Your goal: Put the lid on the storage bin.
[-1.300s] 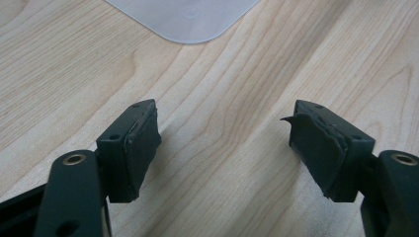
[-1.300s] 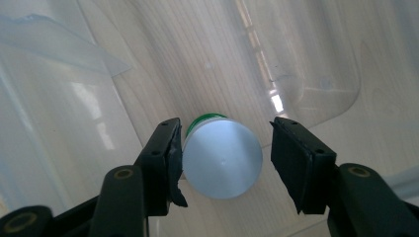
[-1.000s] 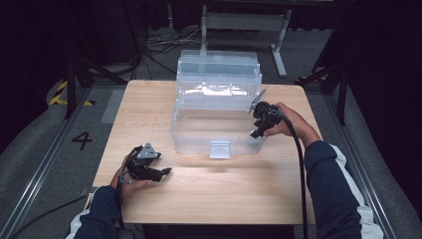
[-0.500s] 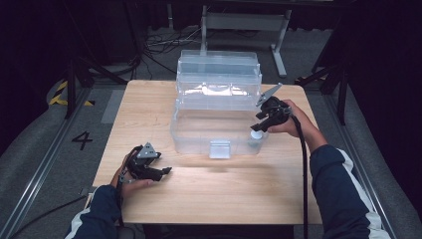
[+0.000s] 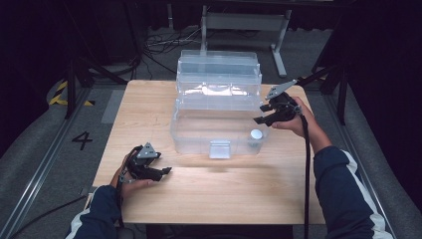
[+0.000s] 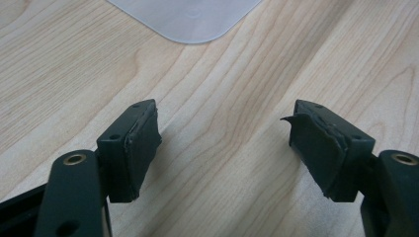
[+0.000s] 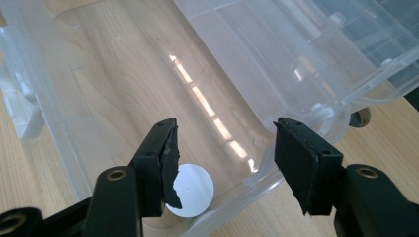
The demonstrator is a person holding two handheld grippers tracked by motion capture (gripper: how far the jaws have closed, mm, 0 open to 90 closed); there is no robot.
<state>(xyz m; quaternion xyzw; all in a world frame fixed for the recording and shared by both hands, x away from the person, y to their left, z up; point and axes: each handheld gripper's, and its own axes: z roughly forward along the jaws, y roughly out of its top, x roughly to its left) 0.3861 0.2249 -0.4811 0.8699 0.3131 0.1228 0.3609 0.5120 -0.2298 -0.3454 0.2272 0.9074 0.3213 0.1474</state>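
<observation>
High view: we note the clear plastic bin (image 5: 219, 127) mid-tabletop (image 5: 149, 109), a small white-capped jar (image 5: 256, 137) standing inside its near right corner, the right gripper (image 5: 263, 115) hovering just above and right of that corner with nothing held, and the left gripper (image 5: 161, 172) resting on the tabletop well off the bin's near left corner. Left gripper view: we see the left gripper (image 6: 225, 143) spread wide over bare wood, empty, the bin's rounded corner (image 6: 190, 19) ahead. Right gripper view: we record the right gripper (image 7: 225, 163) wide and empty above the bin's rim (image 7: 257, 180), the jar's white cap (image 7: 195, 190) below, partly behind the left-hand jaw.
</observation>
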